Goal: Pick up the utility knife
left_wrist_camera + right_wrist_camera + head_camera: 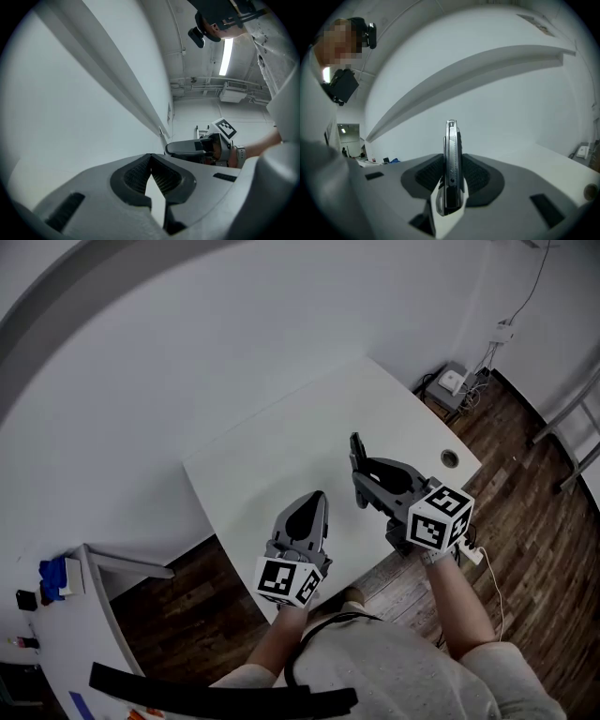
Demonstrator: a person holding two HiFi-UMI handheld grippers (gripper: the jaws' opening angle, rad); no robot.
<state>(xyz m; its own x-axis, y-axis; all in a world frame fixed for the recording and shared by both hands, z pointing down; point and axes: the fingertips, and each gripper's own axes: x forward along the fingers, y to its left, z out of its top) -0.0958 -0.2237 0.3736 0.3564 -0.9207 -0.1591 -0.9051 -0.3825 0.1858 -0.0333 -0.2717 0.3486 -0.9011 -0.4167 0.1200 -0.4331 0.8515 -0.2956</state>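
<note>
The utility knife (451,164), slim, silver and black, stands on edge between the ribbed pads of my right gripper (451,180), which is shut on it. In the head view the knife (355,454) sticks out past the right gripper (360,486), held in the air above the white table (281,460). My left gripper (309,512) hovers over the table's near edge with its jaws shut and nothing between them; in its own view the pads (140,176) meet at the tips. The right gripper (187,148) shows in the left gripper view, off to the right.
The white table has a round cable hole (449,458) near its right corner. A white wall rises behind it. Dark wood floor (511,493) lies to the right, with a white box and cables (454,382). A white shelf (66,634) stands at the lower left.
</note>
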